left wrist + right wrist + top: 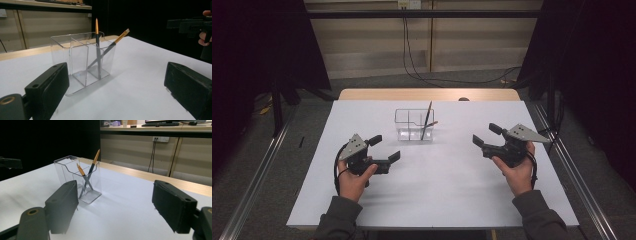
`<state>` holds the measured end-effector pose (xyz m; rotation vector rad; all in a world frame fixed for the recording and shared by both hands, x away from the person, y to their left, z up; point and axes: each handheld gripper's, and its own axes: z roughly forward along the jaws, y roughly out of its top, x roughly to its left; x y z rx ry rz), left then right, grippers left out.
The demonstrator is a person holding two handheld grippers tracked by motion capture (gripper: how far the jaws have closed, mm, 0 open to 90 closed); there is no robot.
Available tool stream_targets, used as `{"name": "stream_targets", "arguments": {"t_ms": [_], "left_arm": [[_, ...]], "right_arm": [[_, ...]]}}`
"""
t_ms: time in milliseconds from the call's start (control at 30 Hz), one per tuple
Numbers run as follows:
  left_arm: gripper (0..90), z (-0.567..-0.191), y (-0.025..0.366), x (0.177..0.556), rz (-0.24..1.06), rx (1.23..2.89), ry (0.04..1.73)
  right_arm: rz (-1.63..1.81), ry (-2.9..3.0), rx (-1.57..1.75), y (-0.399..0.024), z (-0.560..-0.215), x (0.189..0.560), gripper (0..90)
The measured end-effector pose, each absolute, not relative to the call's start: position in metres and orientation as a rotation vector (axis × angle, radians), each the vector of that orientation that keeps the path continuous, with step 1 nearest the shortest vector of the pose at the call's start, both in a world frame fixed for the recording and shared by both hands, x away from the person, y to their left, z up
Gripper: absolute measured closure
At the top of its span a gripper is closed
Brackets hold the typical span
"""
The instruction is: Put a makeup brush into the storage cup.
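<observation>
Clear acrylic divided pen holder (pixel 414 126), two dark gold-tipped pens (pixel 427 121) crossed inside, stands between and beyond left gripper (pixel 385 148) and right gripper (pixel 485 135), well apart from both; jaws wide apart, holding nothing.

The white tabletop (pixel 437 190) is the brightest thing in the high view, evenly lit from above, while dark curtains swallow both upper corners. Shadows under the hands are soft and short. The whole high view is a little grainy and soft. In the left gripper view the clear holder (pixel 82 58) is sharp, catching thin bright lines along its edges and casting a faint grey shadow toward the camera; the near jaws are blurred. The background there is black on the right. In the right gripper view the holder (pixel 78 178) is fairly crisp, the close jaws are out of focus, and the far wall is dimly lit.
</observation>
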<state>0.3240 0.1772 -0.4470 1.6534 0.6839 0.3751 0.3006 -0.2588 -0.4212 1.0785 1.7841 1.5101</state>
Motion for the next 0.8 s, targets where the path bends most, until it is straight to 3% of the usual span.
{"name": "stream_targets", "arguments": {"t_ms": [800], "left_arm": [[5.6, -0.446, 0.179, 0.324, 0.376, 1.639, 0.691]], "right_arm": [[1.52, 1.782, 1.06, -0.272, -0.418, 0.287, 21.0]]}}
